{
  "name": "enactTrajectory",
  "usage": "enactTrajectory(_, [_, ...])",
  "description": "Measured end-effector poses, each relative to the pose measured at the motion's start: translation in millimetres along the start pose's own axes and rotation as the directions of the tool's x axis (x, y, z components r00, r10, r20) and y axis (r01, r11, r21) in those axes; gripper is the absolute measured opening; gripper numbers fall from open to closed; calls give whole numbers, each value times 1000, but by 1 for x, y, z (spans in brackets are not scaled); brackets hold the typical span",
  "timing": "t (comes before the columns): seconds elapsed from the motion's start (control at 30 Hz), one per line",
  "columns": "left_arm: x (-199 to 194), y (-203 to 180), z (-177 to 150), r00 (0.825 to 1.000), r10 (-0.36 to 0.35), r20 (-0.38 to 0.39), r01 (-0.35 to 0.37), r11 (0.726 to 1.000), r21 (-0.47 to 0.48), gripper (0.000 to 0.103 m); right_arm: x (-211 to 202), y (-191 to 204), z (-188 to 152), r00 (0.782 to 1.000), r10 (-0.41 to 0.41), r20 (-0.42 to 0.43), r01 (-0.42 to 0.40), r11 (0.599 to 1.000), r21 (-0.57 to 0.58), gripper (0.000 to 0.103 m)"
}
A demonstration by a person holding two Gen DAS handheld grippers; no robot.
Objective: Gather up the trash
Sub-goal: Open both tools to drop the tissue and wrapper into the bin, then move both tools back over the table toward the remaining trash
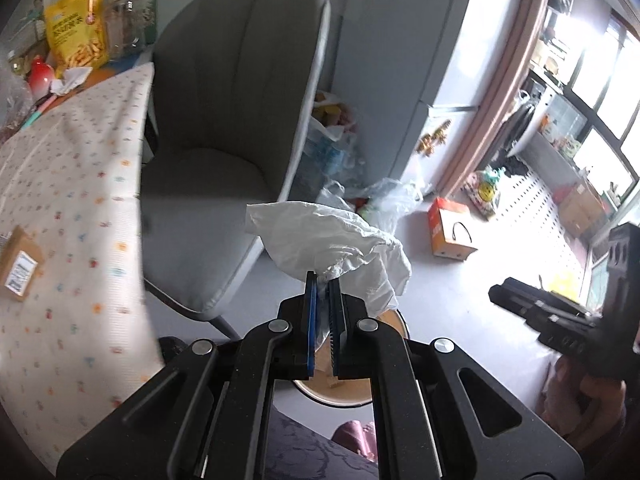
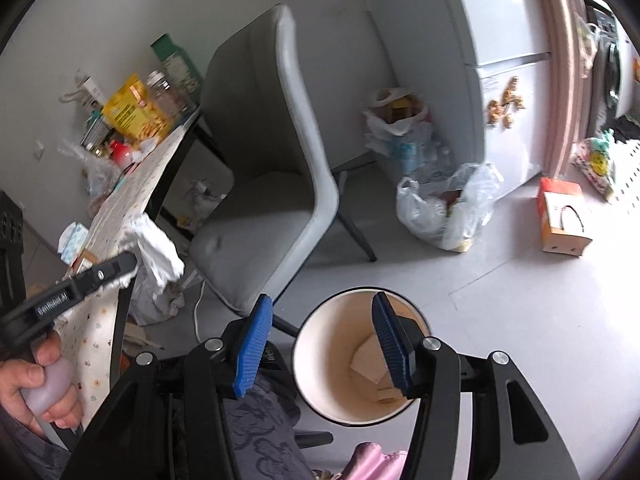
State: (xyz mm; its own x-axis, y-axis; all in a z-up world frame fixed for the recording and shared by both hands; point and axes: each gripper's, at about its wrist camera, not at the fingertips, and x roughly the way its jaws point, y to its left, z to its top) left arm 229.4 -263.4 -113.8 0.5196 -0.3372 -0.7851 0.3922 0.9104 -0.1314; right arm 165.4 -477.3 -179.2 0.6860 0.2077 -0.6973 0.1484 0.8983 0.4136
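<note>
My left gripper (image 1: 324,280) is shut on a crumpled white tissue (image 1: 320,236) and holds it in the air off the table's edge, above a round white bin (image 1: 344,396) on the floor. In the right wrist view the left gripper (image 2: 128,260) and the tissue (image 2: 154,248) show beside the table edge. My right gripper (image 2: 320,332) is open and empty above the bin (image 2: 340,360), which holds small cardboard scraps. Another crumpled tissue (image 1: 70,80) lies far back on the table.
A grey chair (image 1: 224,128) stands by the patterned table (image 1: 68,208). On the table are a small cardboard box (image 1: 20,264), a yellow snack bag (image 1: 76,32) and a jar (image 1: 124,20). Plastic bags (image 2: 444,208) and an orange box (image 2: 560,216) are on the floor.
</note>
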Motion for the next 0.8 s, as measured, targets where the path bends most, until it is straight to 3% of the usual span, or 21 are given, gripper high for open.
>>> enactTrajectory(0.17, [13,-16,-2,999,-28,-30,29,999,14,7,-24,-17,3,998,-31,46,30,999,18,52])
enactTrajectory(0.23, [17,-19,-3,997,-60,-49,60,998,11,15,-30,-20,4,998,-34,55,32,999,25,52])
enactTrajectory(0.3, [18,-21,-5,994,-91,-57,91,996,-3,51,-35,-23,4,997,-34,62,32,999,32,52])
enactTrajectory(0.4, [6,-20,-4,995,-102,-21,102,995,-17,71,-38,-25,4,997,-28,66,25,999,35,52])
enactTrajectory(0.67, [-40,4,0,996,-49,73,54,996,-65,89,-42,-12,5,997,9,77,-10,1000,14,53])
enactTrajectory(0.8, [-65,20,-1,993,-22,114,32,996,-87,94,-47,2,6,996,21,86,-21,1000,-10,59])
